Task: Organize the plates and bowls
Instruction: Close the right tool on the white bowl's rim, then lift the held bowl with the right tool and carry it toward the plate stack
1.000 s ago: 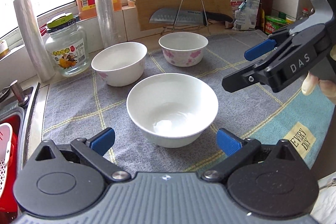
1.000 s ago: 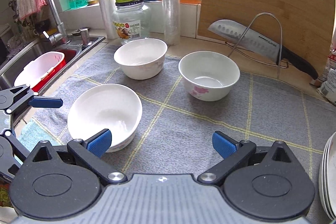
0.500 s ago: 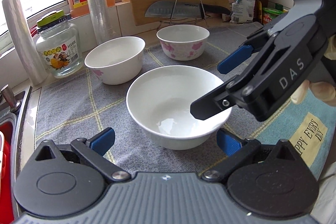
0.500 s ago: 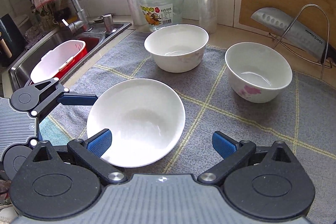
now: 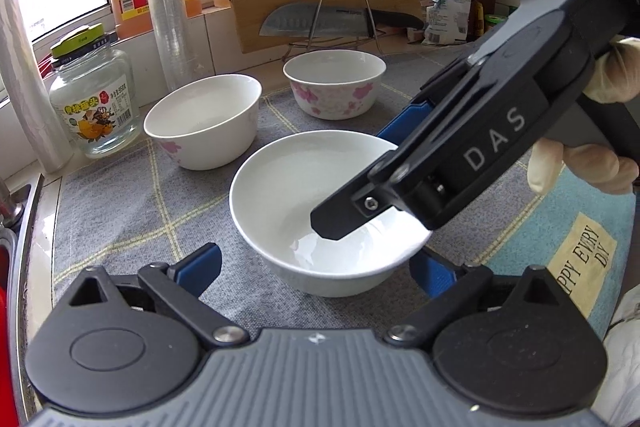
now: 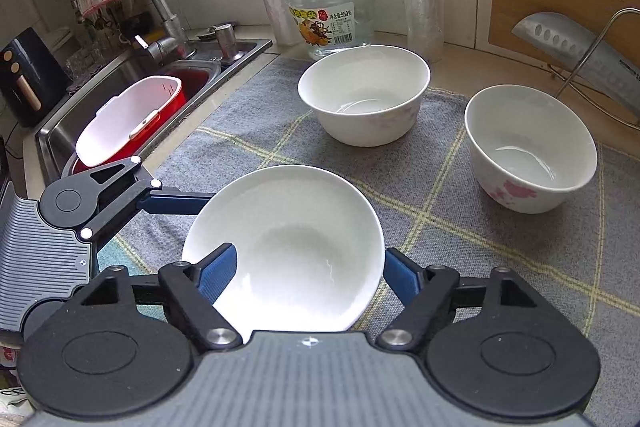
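Closing on the near side of the plain white bowl [image 6: 286,247], the right gripper [image 6: 308,277] now has one blue finger [image 6: 218,273] inside the rim and the other just outside the wall; a second ago both fingers stood wide and clear of it. Its jaws have just been narrowing with the bowl's wall between them. Whether the pads already press the wall is hard to tell; it looks like a grip being made rather than one finished.

The left gripper [image 5: 316,267] sits low on the opposite side of the same bowl [image 5: 320,211], its fingers spread to either side of it. Its jaws have just drawn in a little too, but a gap shows on the left, so it is not clamping. A gloved hand [image 5: 588,163] works the right gripper's handle.

The bowl rests on the grey checked mat [image 6: 500,239], nearest the person. Behind it stand two deeper bowls with pink flowers, one nearer the glass jar [image 6: 332,15] and one nearer the knife rack [image 6: 600,47]; all three bowls are apart, none stacked.

Judging from this, sorting is at an early step: the first bowl is being taken, likely to be nested with another. A pinch on a thin, slick rim could slip, so the lift calls for care.
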Action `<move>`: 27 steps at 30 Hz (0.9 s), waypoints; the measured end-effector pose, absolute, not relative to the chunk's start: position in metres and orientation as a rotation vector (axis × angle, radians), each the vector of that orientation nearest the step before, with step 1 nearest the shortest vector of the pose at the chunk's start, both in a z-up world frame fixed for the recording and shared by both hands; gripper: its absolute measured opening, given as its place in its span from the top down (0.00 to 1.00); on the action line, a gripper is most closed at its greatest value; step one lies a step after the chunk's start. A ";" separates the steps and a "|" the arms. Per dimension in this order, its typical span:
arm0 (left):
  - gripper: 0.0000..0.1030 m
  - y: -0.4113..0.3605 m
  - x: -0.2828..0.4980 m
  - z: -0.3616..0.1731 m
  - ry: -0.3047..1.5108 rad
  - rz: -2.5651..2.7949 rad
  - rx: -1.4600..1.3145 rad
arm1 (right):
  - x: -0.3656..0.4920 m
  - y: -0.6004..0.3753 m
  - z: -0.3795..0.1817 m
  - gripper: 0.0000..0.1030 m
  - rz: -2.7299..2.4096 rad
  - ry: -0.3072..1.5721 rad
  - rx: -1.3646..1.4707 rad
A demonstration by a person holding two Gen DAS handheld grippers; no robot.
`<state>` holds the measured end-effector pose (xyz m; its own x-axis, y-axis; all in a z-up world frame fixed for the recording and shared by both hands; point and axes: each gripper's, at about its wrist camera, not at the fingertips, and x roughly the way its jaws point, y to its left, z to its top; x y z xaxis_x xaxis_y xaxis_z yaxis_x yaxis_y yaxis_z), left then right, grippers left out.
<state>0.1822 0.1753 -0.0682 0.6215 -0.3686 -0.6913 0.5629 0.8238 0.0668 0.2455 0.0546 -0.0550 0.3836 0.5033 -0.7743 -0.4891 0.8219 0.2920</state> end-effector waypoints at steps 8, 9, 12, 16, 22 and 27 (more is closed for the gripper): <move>0.15 0.171 0.179 -0.066 0.694 -0.587 0.320 | 0.247 0.052 -0.053 0.27 0.632 0.989 0.017; 0.15 0.171 0.179 -0.066 0.694 -0.588 0.321 | 0.247 0.051 -0.053 0.27 0.630 0.989 0.015; 0.15 0.172 0.180 -0.066 0.694 -0.593 0.320 | 0.246 0.052 -0.053 0.27 0.629 0.987 0.013; 0.15 0.171 0.179 -0.065 0.700 -0.596 0.321 | 0.243 0.052 -0.051 0.27 0.627 0.981 0.013; 0.16 0.167 0.176 -0.061 0.709 -0.610 0.319 | 0.235 0.047 -0.046 0.27 0.614 0.974 0.013; 0.16 0.156 0.172 -0.055 0.706 -0.638 0.335 | 0.226 0.036 -0.042 0.27 0.586 0.973 0.021</move>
<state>0.1720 0.1565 -0.0551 0.5841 -0.4264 -0.6907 0.6439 0.7615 0.0744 0.2260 0.0360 -0.0423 0.4215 0.4772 -0.7712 -0.4588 0.8457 0.2725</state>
